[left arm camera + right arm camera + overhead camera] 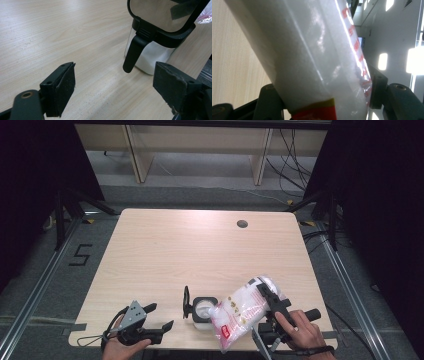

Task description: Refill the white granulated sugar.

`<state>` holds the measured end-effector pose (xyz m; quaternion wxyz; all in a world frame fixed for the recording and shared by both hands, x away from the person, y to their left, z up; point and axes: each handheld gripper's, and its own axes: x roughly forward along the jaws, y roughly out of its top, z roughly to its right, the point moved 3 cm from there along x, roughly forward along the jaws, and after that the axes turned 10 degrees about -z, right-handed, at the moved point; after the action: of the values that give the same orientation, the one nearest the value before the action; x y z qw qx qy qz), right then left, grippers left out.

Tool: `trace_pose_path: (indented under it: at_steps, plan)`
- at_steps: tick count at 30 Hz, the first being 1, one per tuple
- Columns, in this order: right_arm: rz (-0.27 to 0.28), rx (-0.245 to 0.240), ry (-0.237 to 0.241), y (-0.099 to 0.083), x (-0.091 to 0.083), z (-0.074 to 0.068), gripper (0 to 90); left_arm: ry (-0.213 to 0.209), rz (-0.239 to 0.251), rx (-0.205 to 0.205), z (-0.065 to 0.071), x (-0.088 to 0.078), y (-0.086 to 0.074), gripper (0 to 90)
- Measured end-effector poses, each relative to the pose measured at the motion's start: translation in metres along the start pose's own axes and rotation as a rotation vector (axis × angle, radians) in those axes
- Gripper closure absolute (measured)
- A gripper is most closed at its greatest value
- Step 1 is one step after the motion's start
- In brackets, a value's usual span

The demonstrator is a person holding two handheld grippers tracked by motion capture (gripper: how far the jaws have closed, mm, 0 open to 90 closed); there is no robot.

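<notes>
Right gripper (267,301) fingers clamped on tilted bag of white granules (240,312) lower right, over open canister (204,310), left gripper (159,317) fingers apart, lower left worktop (200,250).

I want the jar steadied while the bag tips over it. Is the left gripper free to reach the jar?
Probably yes: the left gripper is open and empty, with bare table between it and the jar.

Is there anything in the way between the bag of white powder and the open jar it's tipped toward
Nothing visible. The bag, clamped in the right hand-held gripper, leans against the jar. The jar's lid is flipped up on the side away from the bag, leaving the mouth uncovered.
</notes>
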<state>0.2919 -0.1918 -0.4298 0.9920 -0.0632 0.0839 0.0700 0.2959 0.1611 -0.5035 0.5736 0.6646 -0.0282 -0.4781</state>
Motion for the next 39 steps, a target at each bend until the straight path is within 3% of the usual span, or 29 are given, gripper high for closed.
trace_pose_path:
  at_steps: [5,9,14,15,16,19,21,25,26,31,34,35,36,39]
  plan:
    - [0.003,-0.005,-0.015,-0.0001,0.0000,0.0015,42.0,0.003,-0.004,0.014,-0.0004,-0.0006,0.0001,17.5]
    - [0.002,-0.002,-0.008,-0.0005,-0.0001,0.0013,42.1,0.000,-0.003,0.003,0.0001,0.0000,0.0000,17.5]
    - [-0.008,0.044,0.013,-0.0018,0.0001,-0.0026,42.2,0.001,-0.004,0.003,0.0002,-0.0004,0.0000,17.5]
    - [-0.003,0.044,0.014,-0.0018,0.0005,-0.0025,42.3,0.003,-0.004,0.021,-0.0007,-0.0008,0.0003,17.5]
    - [0.010,0.012,0.000,-0.0014,0.0007,0.0007,42.3,0.003,-0.005,0.019,-0.0007,-0.0008,0.0003,17.5]
    - [0.011,0.015,0.003,-0.0020,0.0009,0.0006,42.4,0.001,-0.004,0.003,0.0000,-0.0006,-0.0001,17.5]
    - [-0.003,0.062,0.029,-0.0036,0.0006,-0.0029,42.4,0.000,-0.001,0.003,0.0000,-0.0005,0.0000,17.6]
    - [0.005,0.053,0.011,-0.0044,0.0006,-0.0014,42.5,0.002,-0.004,0.007,-0.0001,-0.0005,0.0001,17.5]
    - [0.012,0.023,0.007,-0.0039,0.0010,0.0009,42.5,0.002,-0.004,0.009,-0.0002,-0.0006,0.0001,17.5]
    - [0.003,0.019,0.009,-0.0044,0.0001,0.0011,42.5,0.001,-0.004,0.003,0.0001,-0.0006,0.0000,17.5]
    - [0.006,0.030,0.018,-0.0048,0.0007,-0.0001,42.6,-0.005,0.001,0.003,-0.0001,-0.0002,0.0001,17.5]
    - [-0.001,0.083,0.036,-0.0056,0.0006,-0.0041,42.6,-0.004,0.002,0.002,-0.0002,-0.0002,0.0001,17.5]
    - [-0.010,0.096,0.042,-0.0060,0.0000,-0.0054,42.6,-0.004,0.001,0.003,-0.0002,-0.0002,0.0001,17.5]
    - [0.017,0.030,0.024,-0.0055,0.0017,-0.0004,42.6,-0.004,0.001,0.004,-0.0002,-0.0002,0.0002,17.5]
